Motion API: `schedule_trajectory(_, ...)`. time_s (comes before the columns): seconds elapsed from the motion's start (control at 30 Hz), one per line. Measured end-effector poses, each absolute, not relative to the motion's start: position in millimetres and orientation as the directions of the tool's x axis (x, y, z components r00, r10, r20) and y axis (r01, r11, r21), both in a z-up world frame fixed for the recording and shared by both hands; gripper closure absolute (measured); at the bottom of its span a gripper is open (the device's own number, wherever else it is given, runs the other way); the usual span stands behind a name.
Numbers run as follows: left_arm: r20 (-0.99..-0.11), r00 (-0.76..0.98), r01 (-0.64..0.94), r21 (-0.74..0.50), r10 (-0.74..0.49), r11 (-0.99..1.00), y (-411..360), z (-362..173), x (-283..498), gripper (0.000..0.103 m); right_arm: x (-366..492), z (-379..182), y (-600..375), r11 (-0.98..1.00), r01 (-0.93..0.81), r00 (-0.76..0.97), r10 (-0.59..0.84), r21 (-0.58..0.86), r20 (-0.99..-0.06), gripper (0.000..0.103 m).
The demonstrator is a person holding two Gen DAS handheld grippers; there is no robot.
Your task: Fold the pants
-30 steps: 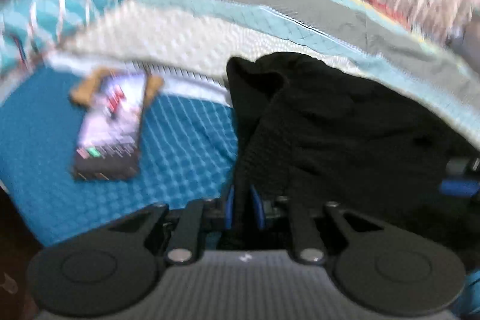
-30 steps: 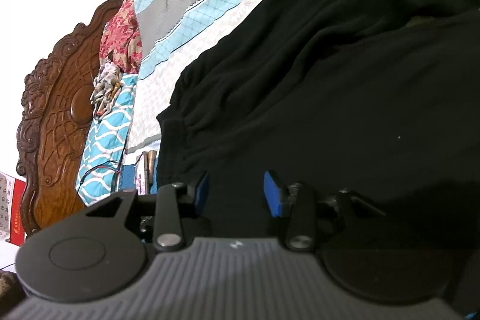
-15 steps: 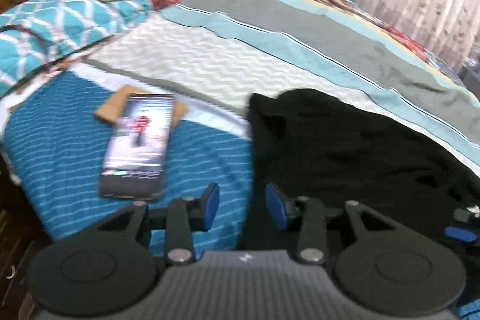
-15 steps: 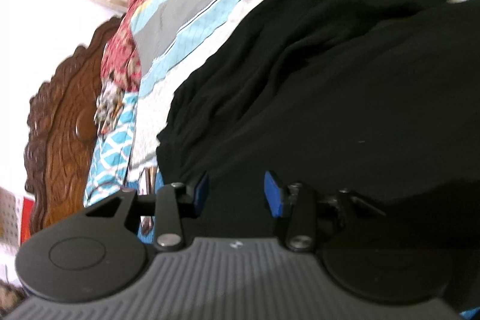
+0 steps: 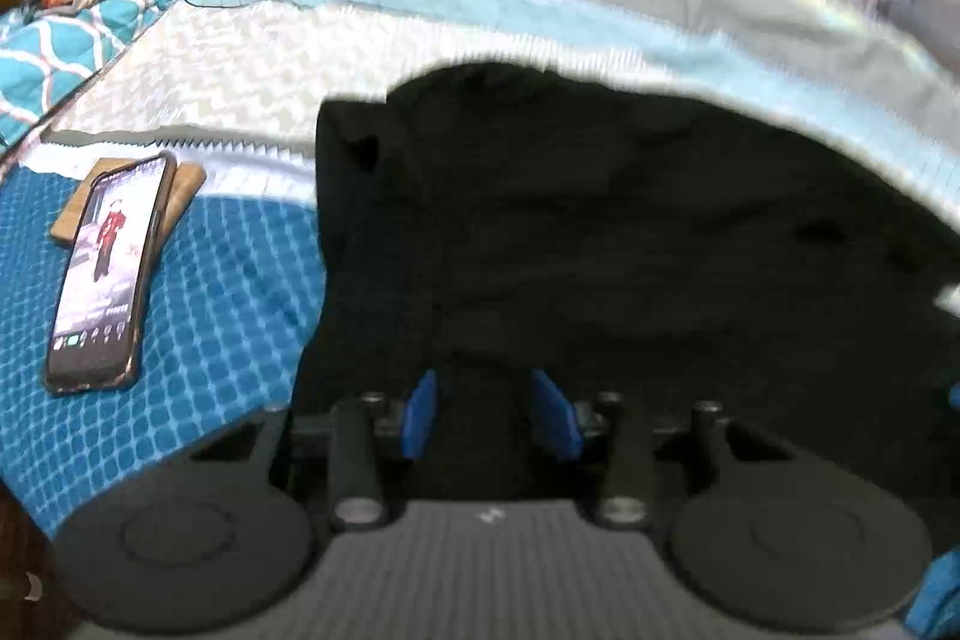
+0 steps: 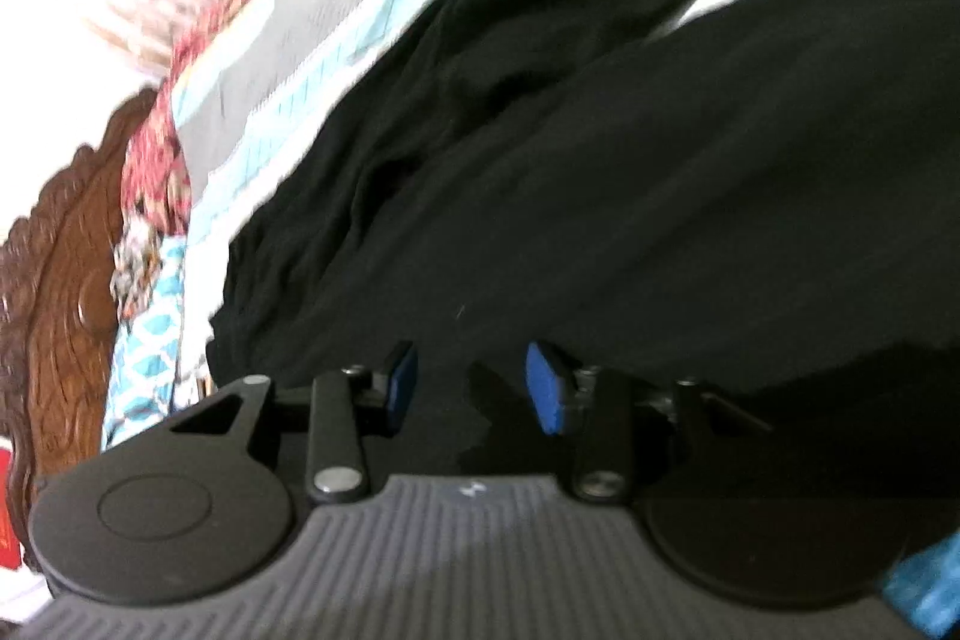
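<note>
Hovering over black pants point(image 5: 600, 232), L tongs point(image 5: 489, 415) just opening, R tongs point(image 6: 474, 388) apart, both empty.

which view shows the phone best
The left wrist view. There the phone lies in full on the blue bedspread, screen lit, one end resting on a tan flat thing, left of the black pants. In the right wrist view, pants fill most of the frame and no phone can be made out.

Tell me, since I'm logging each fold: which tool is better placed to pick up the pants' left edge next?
Probably left. The left tool, whose jaws have just been opening, gapes empty beside the black pants edge bordering the blue quilt. The right tool sits open over mid-fabric, away from any edge.
</note>
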State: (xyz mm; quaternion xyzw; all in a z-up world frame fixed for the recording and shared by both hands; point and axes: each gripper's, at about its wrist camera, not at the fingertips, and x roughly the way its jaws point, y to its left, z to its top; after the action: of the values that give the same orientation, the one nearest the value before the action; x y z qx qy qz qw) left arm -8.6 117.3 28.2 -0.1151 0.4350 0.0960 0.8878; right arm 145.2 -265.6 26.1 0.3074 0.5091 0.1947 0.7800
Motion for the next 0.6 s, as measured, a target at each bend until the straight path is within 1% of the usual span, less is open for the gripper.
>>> schedule_trajectory(0.1,-0.763,0.639,-0.28,-0.109,0.101,0.954,120,43,6,0.061,148,37,-297,0.722,0.032,0.501,0.587,0.691,-0.636,0.058)
schedule_trajectory(0.2,-0.762,0.64,-0.278,-0.103,0.104,0.955,118,49,35,0.061,154,47,-327,0.718,0.087,0.591,0.521,0.691,-0.616,0.057)
schedule_trajectory(0.33,-0.755,0.646,-0.257,-0.078,0.111,0.963,106,53,71,0.058,163,56,-369,0.743,0.164,0.679,0.392,0.649,-0.621,0.052)
schedule_trajectory(0.47,-0.731,0.66,-0.24,0.012,0.172,0.971,101,59,110,0.052,182,63,-408,0.778,0.232,0.712,0.273,0.584,-0.647,0.052)
schedule_trajectory(0.53,-0.719,0.664,-0.23,0.066,0.206,0.971,105,62,129,0.046,196,69,-424,0.792,0.257,0.727,0.22,0.554,-0.651,0.052)
schedule_trajectory(0.6,-0.703,0.663,-0.213,0.152,0.257,0.965,109,63,149,0.039,216,77,-434,0.813,0.267,0.74,0.171,0.518,-0.651,0.052)
